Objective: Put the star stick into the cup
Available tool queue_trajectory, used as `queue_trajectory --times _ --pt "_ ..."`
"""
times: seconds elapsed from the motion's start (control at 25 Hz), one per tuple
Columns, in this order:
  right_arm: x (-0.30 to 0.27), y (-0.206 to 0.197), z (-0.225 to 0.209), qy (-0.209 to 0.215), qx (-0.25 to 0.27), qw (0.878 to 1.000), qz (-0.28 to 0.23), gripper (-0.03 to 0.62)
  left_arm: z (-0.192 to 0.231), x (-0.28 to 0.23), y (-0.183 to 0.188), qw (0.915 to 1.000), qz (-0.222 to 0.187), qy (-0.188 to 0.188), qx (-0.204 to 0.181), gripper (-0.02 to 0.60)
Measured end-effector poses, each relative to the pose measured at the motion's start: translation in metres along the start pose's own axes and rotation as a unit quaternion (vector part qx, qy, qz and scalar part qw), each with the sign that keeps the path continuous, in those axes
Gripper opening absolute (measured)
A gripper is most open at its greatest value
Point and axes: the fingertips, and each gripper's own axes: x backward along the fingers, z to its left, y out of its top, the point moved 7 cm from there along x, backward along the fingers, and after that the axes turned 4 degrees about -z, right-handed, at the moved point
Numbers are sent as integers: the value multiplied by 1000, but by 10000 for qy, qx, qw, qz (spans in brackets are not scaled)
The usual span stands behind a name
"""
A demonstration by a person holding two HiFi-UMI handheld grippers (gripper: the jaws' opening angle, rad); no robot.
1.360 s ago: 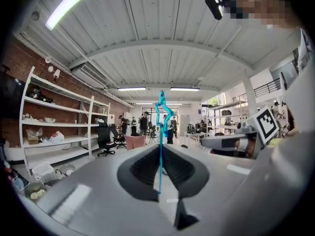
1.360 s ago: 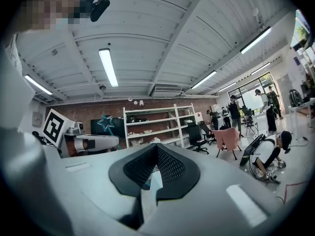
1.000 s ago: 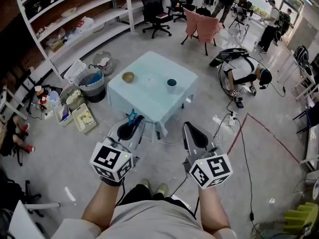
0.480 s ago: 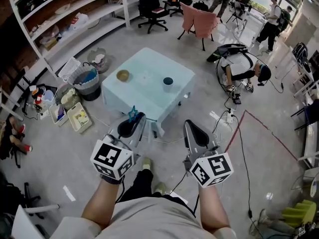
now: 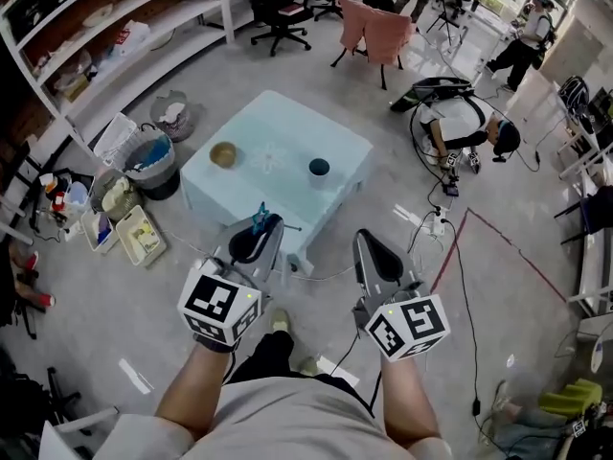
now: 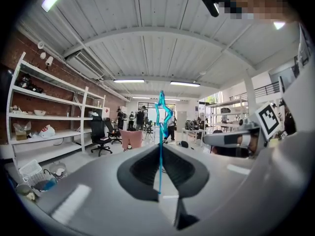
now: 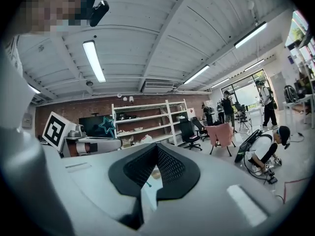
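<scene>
My left gripper (image 5: 261, 230) is shut on a thin blue star stick (image 5: 258, 219), which stands upright between its pads with the star on top. In the left gripper view the stick (image 6: 160, 151) rises from the closed pads to the star. The right gripper (image 5: 369, 247) is held beside it, shut and with nothing in it. From the right gripper view I see the star (image 7: 106, 126) off to the left. A dark blue cup (image 5: 318, 168) stands on a light blue table (image 5: 278, 127) ahead of both grippers, well beyond them.
A tan bowl (image 5: 223, 153) sits on the table's left part. Bins and baskets (image 5: 144, 156) crowd the floor left of the table, below white shelves (image 5: 115, 27). A person (image 5: 469, 137) crouches on the floor at right, among cables (image 5: 450, 228). Office chairs (image 5: 283, 8) stand behind.
The person has stepped forward, so the room has shifted in the head view. Both grippers keep the same pose, and the stick stays held in the left one.
</scene>
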Motion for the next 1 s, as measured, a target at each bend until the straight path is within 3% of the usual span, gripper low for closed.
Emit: queue_trajectory --times 0.56,1.0 --pt "-99 -14 -44 -653 -90 9977 148 11 80 -105 -24 9975 279 -652 25 17" --pt "-150 -21 -101 -583 -197 9979 200 12 98 -177 -45 9969 432 -661 67 17"
